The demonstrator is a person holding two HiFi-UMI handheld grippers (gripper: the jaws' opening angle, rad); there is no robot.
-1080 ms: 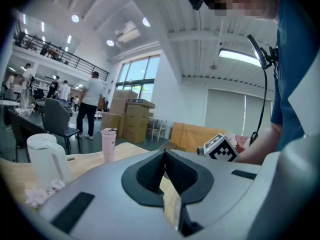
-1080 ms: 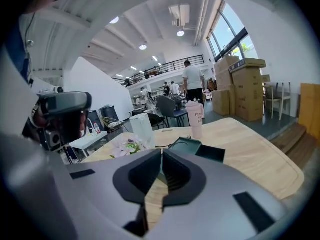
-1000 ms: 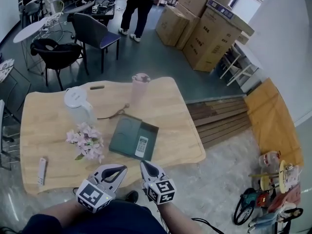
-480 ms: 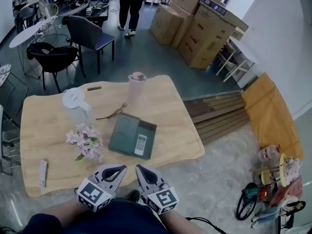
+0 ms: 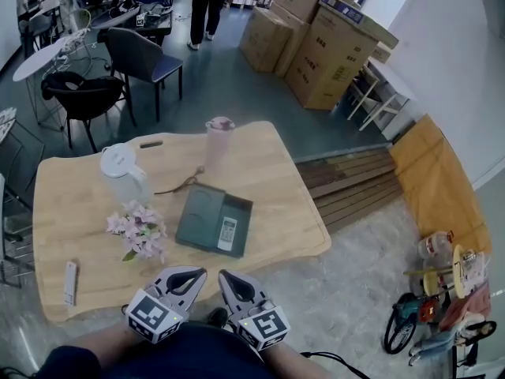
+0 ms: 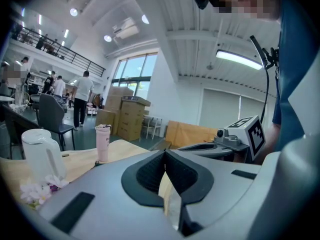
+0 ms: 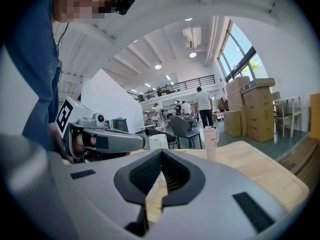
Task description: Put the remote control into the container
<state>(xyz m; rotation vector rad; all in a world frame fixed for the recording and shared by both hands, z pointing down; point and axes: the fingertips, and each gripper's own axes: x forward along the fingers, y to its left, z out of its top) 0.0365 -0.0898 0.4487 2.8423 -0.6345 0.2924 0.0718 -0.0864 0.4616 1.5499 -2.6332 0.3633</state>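
On the wooden table lies a flat dark green container, and a white remote control rests in its right part. A second white remote lies near the table's front left corner. My left gripper and right gripper hang side by side just off the table's near edge, close to my body. Both are shut with nothing in them. The left gripper shows its tips touching in the left gripper view. In the right gripper view the right gripper is the same.
A white kettle, a pink tumbler and a bunch of pale flowers stand on the table around the container. Chairs, stacked cardboard boxes and a walking person are beyond it. Wooden planks lie to the right.
The right gripper has drifted slightly down and to the left, closer to the left one. The person at the back has walked farther away. The objects on the table have not moved.
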